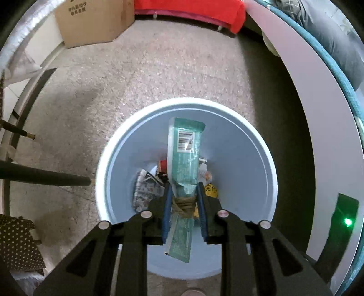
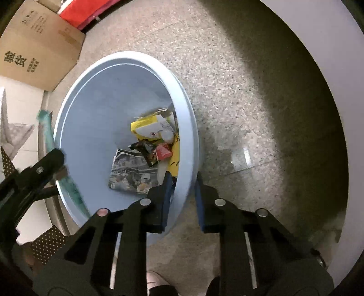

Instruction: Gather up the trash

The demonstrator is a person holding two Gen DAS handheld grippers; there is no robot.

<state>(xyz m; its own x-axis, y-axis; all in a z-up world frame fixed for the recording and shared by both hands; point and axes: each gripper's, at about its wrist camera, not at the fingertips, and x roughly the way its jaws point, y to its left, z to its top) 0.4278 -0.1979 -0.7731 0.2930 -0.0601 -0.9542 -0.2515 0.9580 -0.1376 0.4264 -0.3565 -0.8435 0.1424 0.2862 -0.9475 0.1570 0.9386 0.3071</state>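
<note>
My left gripper is shut on a long green wrapper bound with brown twine, and holds it upright over the round blue bin on the floor. Inside the bin lie a crumpled newspaper, a yellow carton, a red wrapper and a dark wrapper. My right gripper hangs above the bin's near rim. Its jaws stand a narrow gap apart with nothing between them. In the right wrist view the left gripper and its green wrapper show at the left.
A cardboard box stands on the speckled floor beyond the bin, beside a red cloth. A white curved panel runs along the right. Black chair legs and dotted fabric are at the left. A shoe is below.
</note>
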